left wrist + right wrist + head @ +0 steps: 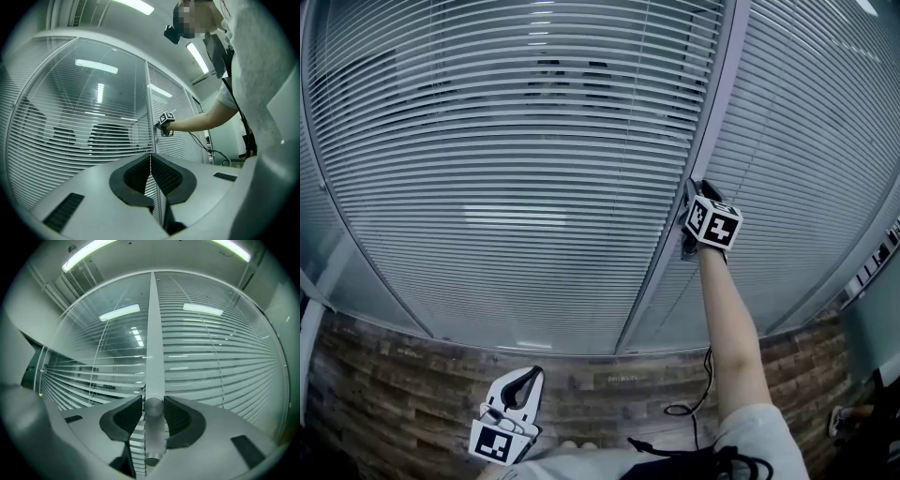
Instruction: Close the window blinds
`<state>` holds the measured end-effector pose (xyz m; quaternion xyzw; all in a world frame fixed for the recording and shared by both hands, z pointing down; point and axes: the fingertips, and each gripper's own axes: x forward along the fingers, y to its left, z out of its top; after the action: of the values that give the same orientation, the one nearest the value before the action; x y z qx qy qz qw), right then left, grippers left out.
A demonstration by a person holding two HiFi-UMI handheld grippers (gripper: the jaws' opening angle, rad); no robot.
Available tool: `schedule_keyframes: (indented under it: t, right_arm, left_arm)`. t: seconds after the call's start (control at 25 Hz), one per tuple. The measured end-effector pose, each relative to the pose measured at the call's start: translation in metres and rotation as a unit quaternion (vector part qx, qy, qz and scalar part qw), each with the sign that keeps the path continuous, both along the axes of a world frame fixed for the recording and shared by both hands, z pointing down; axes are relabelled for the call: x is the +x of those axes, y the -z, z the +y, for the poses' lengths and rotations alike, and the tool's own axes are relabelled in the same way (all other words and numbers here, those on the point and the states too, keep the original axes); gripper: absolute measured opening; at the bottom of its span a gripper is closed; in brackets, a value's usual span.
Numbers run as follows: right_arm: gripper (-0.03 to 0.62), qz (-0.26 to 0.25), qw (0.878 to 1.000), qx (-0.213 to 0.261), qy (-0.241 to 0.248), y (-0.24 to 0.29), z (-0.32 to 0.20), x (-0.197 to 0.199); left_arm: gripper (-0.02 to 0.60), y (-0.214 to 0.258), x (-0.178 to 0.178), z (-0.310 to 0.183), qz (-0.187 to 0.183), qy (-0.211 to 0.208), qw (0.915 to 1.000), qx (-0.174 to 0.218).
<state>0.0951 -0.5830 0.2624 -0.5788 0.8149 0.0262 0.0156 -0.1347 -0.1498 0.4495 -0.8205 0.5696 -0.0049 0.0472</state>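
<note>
Right gripper (pixel 153 411) clamped on the round knob (pixel 153 405) on the frame post (pixel 153 333) between panes: hold jaws square, roll about the knob's axis without slipping until the blinds (pixel 516 187) shut.

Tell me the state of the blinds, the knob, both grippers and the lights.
Left blind: slats partly open, chairs show through.
Right blind: slats look nearer shut.
Right gripper: shut on the knob.
Left gripper: shut, empty, held low.
Ceiling light: on.
</note>
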Motion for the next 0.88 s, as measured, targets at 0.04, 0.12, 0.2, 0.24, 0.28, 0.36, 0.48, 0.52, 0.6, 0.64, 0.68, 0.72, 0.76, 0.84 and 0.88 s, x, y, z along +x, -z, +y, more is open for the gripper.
schedule_keyframes:
  t: [0.04, 0.12, 0.2, 0.24, 0.28, 0.36, 0.48, 0.52, 0.6, 0.64, 0.68, 0.72, 0.76, 0.84, 0.88]
  right_arm:
    - [0.138, 0.003, 1.000, 0.001, -0.007, -0.002, -0.003, 0.001]
    - [0.138, 0.010, 1.000, 0.003, -0.020, -0.004, -0.007, 0.004]
    - [0.137, 0.008, 1.000, 0.003, -0.026, -0.005, -0.007, 0.004]
    - [0.136, 0.008, 1.000, 0.003, -0.028, -0.005, -0.006, 0.003]
    - [0.133, 0.012, 0.999, 0.004, -0.031, -0.007, -0.004, 0.003]
    - [0.133, 0.035, 0.999, 0.011, -0.035, -0.010, -0.003, 0.002]
    - [0.132, 0.092, 0.995, 0.024, -0.035, -0.013, -0.006, -0.001]
    - [0.132, 0.104, 0.994, 0.026, -0.033, -0.013, -0.009, -0.001]
    - [0.132, 0.120, 0.992, 0.027, -0.032, -0.011, -0.014, 0.000]
    - [0.132, 0.131, 0.990, 0.030, -0.032, -0.009, -0.012, 0.000]
    - [0.133, 0.144, 0.988, 0.035, -0.032, -0.007, -0.008, 0.000]
    - [0.132, 0.160, 0.986, 0.040, -0.032, -0.006, -0.003, -0.001]
    - [0.133, 0.179, 0.982, 0.045, -0.031, -0.005, 0.001, -0.003]
    - [0.133, 0.220, 0.973, 0.054, -0.028, -0.001, 0.006, -0.006]
    - [0.133, 0.241, 0.968, 0.059, -0.027, 0.002, 0.008, -0.007]
  left_arm:
    - [0.018, -0.001, 0.000, -0.002, -0.003, 0.000, 1.0000, -0.002]
    - [0.018, -0.001, 0.001, -0.004, 0.003, -0.004, 1.0000, -0.004]
    - [0.018, 0.000, 0.001, -0.003, 0.009, -0.006, 0.9999, -0.002]
    - [0.018, 0.000, 0.001, -0.002, 0.007, -0.006, 1.0000, 0.000]
    - [0.018, -0.002, 0.001, -0.001, 0.006, -0.007, 1.0000, 0.000]
    - [0.018, -0.008, 0.002, -0.001, 0.007, -0.009, 0.9999, -0.002]
    - [0.018, -0.012, 0.002, -0.005, 0.010, -0.011, 0.9999, -0.004]
    - [0.018, -0.012, 0.002, -0.008, 0.011, -0.011, 0.9999, -0.006]
    - [0.018, -0.009, 0.003, -0.013, 0.013, -0.011, 0.9998, -0.009]
    - [0.018, -0.008, 0.004, -0.012, 0.013, -0.012, 0.9998, -0.009]
    - [0.018, -0.007, 0.005, -0.009, 0.013, -0.012, 0.9998, -0.007]
    - [0.018, -0.007, 0.004, -0.005, 0.012, -0.013, 0.9998, -0.006]
    - [0.018, -0.007, 0.004, -0.002, 0.013, -0.013, 0.9998, -0.005]
    - [0.018, -0.004, 0.003, 0.002, 0.014, -0.013, 0.9998, -0.004]
    - [0.018, -0.001, 0.003, 0.003, 0.015, -0.013, 0.9998, -0.004]
